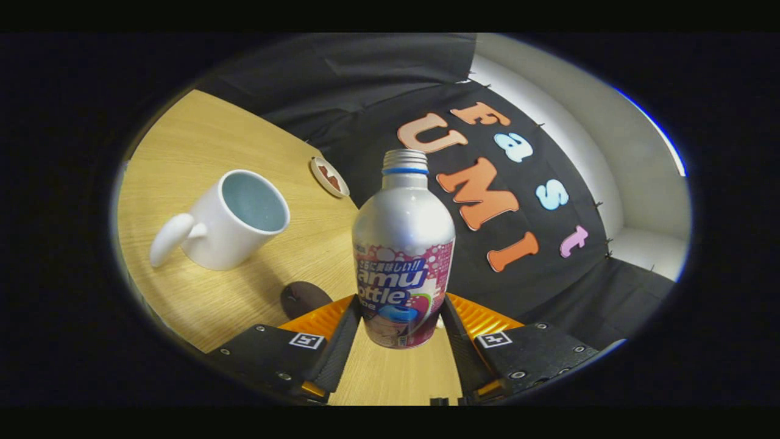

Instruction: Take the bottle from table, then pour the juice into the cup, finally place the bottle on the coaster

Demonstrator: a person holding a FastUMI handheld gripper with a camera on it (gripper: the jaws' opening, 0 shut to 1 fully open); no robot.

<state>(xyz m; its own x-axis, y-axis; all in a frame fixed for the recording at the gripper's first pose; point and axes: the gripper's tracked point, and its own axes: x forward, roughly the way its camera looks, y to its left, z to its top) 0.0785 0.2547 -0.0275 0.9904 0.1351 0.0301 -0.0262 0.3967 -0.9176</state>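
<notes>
Claw (399, 323) pinches the uncapped silver bottle (403, 256) by its pink-labelled base, both fingers pressing; its contents can't be made out.

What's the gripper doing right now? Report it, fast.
Gripper: shut on the bottle, a finger against each side of its lower body; the cap is off, and the bottle appears lifted off the table.

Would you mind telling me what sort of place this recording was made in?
Probably a staged recording booth, not a lived-in kitchen: a pale wooden tabletop backed by draped black cloth, bearing only a white ceramic mug and small props. The gripper holds a silver aluminium bottle.
</notes>
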